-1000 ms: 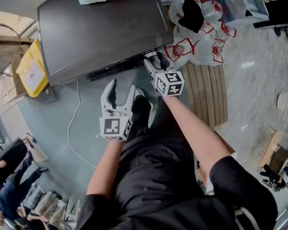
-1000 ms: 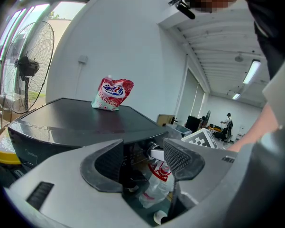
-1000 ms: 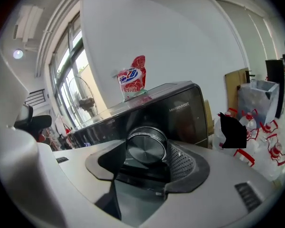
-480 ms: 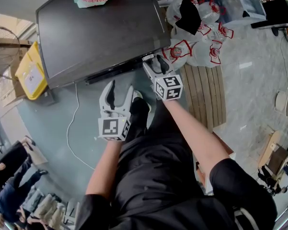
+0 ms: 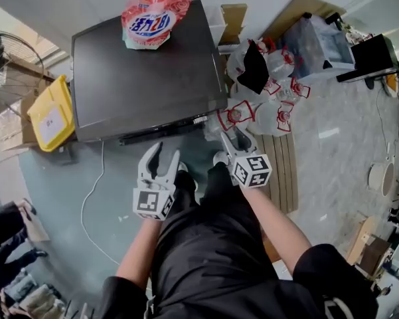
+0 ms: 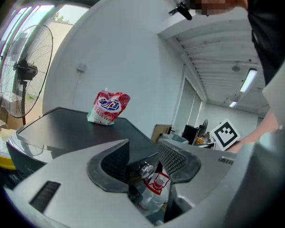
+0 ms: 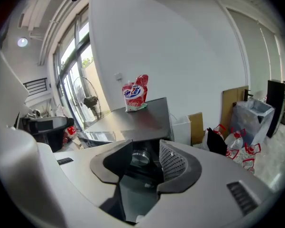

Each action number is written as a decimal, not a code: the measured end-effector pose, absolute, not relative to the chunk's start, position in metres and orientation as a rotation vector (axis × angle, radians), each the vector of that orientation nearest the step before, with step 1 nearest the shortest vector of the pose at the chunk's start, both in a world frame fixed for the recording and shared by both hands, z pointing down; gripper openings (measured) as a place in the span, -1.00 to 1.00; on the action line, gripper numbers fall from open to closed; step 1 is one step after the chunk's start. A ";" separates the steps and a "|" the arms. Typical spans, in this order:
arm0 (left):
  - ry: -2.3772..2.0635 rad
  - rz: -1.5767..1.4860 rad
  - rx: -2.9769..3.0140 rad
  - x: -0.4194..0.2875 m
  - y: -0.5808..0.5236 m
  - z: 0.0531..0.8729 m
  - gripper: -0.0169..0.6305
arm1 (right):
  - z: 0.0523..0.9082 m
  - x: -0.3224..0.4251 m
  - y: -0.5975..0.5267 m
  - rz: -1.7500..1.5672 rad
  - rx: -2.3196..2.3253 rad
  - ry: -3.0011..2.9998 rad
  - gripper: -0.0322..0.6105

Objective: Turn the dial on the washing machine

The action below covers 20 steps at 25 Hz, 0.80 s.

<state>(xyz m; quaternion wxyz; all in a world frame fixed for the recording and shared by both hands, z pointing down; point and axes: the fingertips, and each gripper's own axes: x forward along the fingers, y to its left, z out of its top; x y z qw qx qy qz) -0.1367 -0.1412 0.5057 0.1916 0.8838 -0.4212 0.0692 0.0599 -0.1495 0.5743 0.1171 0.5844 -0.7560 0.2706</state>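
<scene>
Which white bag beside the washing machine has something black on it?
The rearmost bag in the pile; a black item drapes over it, while the other bags show only red print.

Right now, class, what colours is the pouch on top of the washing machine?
The pouch is red and white with blue print; head view.

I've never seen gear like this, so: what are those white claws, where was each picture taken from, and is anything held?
No robot: a person holds a two-jawed tool in each hand, the left gripper and the right gripper. One picture comes from a head camera looking down; the other two come from cameras on the tools. Ahead stands a dark washing machine with a detergent pouch on top. Its silver dial shows beyond the jaws. Both pairs of jaws are closing, with nothing gripped between them.
</scene>
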 end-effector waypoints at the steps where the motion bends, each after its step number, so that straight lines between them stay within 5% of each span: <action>1: -1.199 0.173 2.478 -0.137 -0.142 0.495 -0.42 | 0.561 0.068 -0.150 0.781 1.719 -2.215 -0.37; 8: -1.341 0.124 2.434 -0.136 -0.147 0.434 -0.75 | 0.466 0.108 -0.165 0.587 1.642 -2.295 -0.77; 20: -1.618 0.074 2.393 -0.126 -0.169 0.356 -0.92 | 0.353 0.155 -0.214 0.360 1.597 -2.484 -0.87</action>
